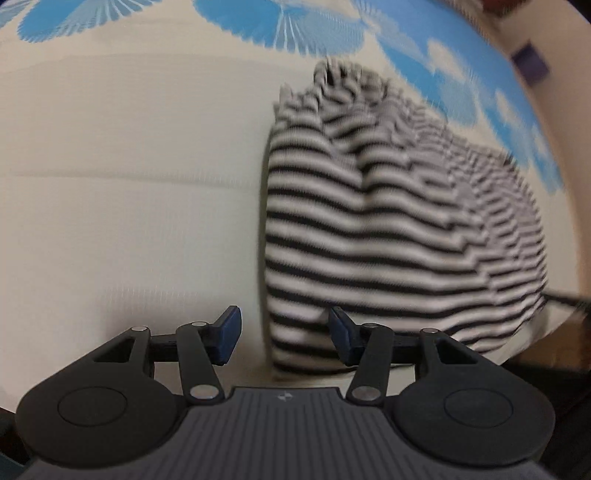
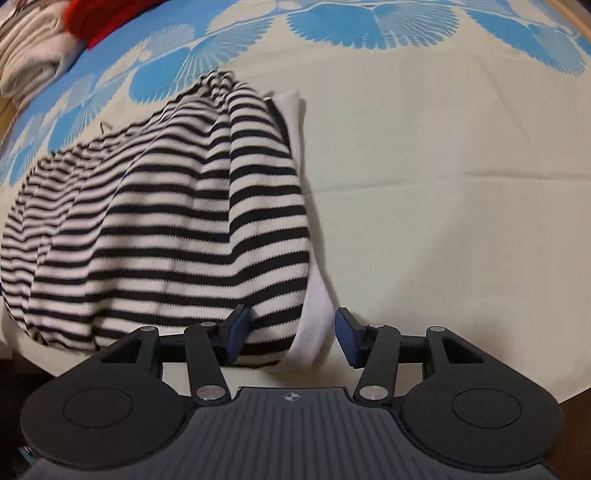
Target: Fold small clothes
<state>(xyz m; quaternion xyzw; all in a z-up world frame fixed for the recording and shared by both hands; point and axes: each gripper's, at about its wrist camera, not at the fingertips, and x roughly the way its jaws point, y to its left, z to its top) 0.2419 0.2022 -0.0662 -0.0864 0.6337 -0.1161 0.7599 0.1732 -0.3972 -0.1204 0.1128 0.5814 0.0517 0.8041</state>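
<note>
A black-and-white striped garment [image 1: 369, 221] lies bunched in a loose fold on a cream sheet [image 1: 129, 184]. In the left wrist view my left gripper [image 1: 285, 332] is open over the garment's near left corner, and the blue pads stand apart from the cloth. The right wrist view shows the same striped garment [image 2: 166, 221] with a white layer [image 2: 317, 306] peeking out along its right edge. My right gripper [image 2: 292, 334] is open too, straddling the near right corner. Its left pad sits close against the stripes without pinching them.
The sheet [image 2: 443, 184] has a blue fan-pattern border [image 2: 369, 26] along its far side. A stack of pale folded clothes [image 2: 29, 66] and a red item [image 2: 99, 14] lie at the far left. The sheet's near edge drops off just behind both grippers.
</note>
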